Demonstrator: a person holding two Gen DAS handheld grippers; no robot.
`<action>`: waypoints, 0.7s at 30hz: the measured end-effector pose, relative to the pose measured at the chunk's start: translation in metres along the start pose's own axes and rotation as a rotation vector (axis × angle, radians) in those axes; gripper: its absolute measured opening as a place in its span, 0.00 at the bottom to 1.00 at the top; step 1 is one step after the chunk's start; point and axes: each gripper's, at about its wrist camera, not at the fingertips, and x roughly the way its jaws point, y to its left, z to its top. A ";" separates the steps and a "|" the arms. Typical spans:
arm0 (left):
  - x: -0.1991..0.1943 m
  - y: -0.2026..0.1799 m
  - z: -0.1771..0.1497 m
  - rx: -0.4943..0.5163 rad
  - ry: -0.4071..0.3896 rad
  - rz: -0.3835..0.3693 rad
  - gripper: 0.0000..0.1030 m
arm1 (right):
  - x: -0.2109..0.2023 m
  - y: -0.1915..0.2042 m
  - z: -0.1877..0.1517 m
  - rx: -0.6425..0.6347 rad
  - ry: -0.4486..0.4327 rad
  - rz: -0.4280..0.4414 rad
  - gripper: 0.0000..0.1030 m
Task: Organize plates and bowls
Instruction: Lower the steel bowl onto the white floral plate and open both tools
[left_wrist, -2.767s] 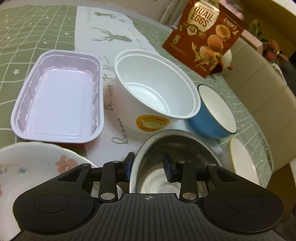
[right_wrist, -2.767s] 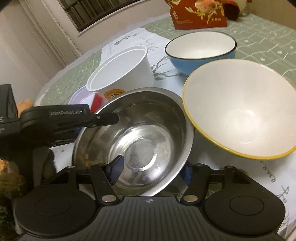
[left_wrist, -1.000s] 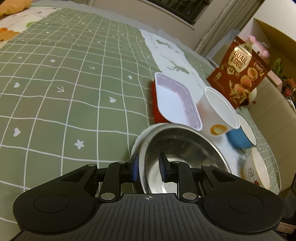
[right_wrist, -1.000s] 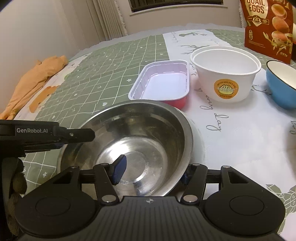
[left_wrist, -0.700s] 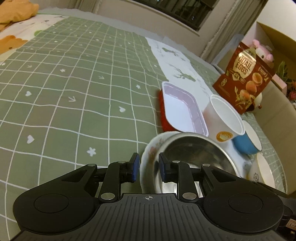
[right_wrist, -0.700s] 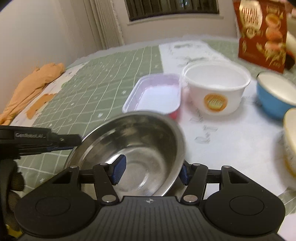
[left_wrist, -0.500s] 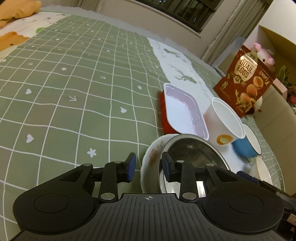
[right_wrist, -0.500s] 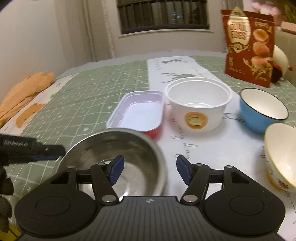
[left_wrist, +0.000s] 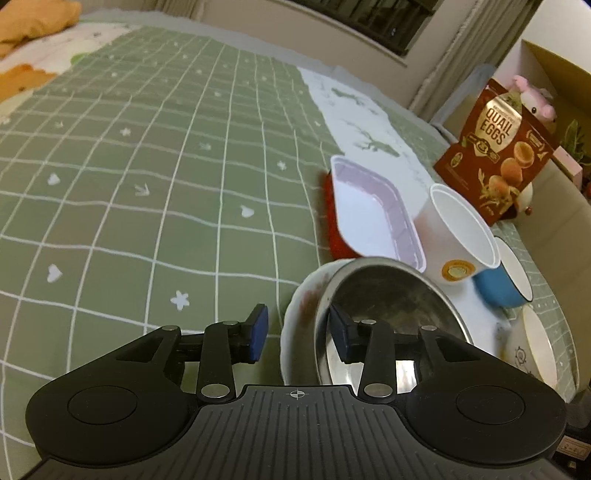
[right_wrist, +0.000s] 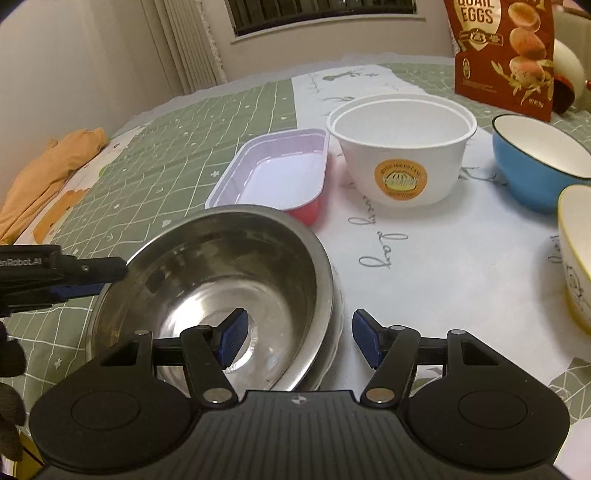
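Observation:
A steel bowl (left_wrist: 388, 291) (right_wrist: 221, 266) sits nested in a white floral dish (left_wrist: 301, 310), at the table's near edge. My left gripper (left_wrist: 299, 330) straddles both near rims: its jaws are opening and neither pad touches them. In the right wrist view the left gripper's finger (right_wrist: 107, 267) reaches the steel bowl's left rim. My right gripper (right_wrist: 297, 339) is open astride the bowl's right rim, one pad inside, one outside, both apart from the metal.
Beyond the steel bowl lie a lilac tray on a red one (left_wrist: 369, 214) (right_wrist: 280, 173), a white paper bowl (right_wrist: 402, 147), a blue bowl (right_wrist: 535, 166), a yellow-rimmed bowl (right_wrist: 576, 251) and a quail-egg bag (right_wrist: 506, 48). An orange cloth (right_wrist: 48, 173) lies far left.
The steel bowl has been carried left and set into the floral dish. My left jaws, shut on the rim a second ago, have spread off it. My right jaws have widened slightly.

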 end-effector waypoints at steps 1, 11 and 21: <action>0.002 0.000 0.000 0.002 0.006 0.000 0.41 | 0.002 0.000 0.000 0.004 0.004 0.001 0.61; 0.026 -0.006 -0.003 -0.018 0.078 -0.009 0.32 | 0.016 0.003 0.000 0.005 0.053 0.051 0.64; 0.038 -0.029 0.003 -0.001 0.107 -0.041 0.43 | 0.005 -0.020 0.000 0.055 0.043 0.060 0.62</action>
